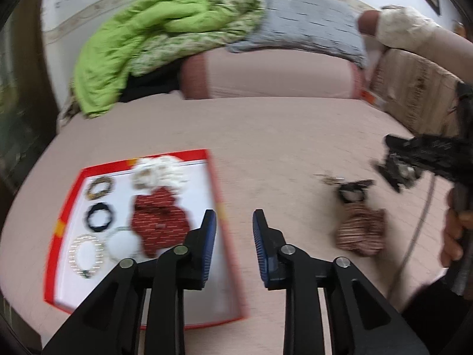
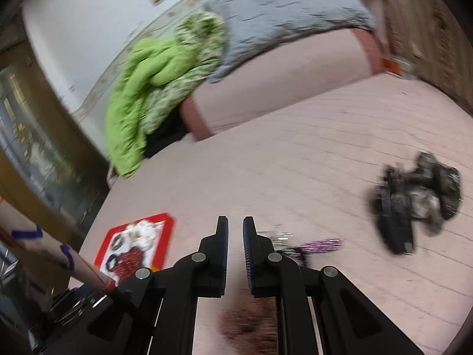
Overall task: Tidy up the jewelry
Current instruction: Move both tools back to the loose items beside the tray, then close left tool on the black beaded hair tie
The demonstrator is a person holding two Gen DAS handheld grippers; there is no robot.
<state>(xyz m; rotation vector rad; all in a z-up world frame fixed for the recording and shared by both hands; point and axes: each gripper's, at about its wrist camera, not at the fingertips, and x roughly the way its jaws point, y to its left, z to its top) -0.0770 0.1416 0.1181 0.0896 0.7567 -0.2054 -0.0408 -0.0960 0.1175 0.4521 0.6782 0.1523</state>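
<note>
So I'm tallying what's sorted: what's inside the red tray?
In the red tray: three bracelets, white scrunchie, red patterned scrunchie, a white round piece. The left gripper hides its near corner.

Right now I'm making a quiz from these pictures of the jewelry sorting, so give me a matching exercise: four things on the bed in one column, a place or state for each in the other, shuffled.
Things:
1. red patterned scrunchie
2. striped brown scrunchie
3. left claw
4. green blanket

Places or states:
A. on the pink sheet, outside the red tray
B. bunched up by the far wall
C. inside the tray, beside the black bracelet
D. empty, nothing between its pads

Pairs: 1-C, 2-A, 3-D, 4-B
</note>
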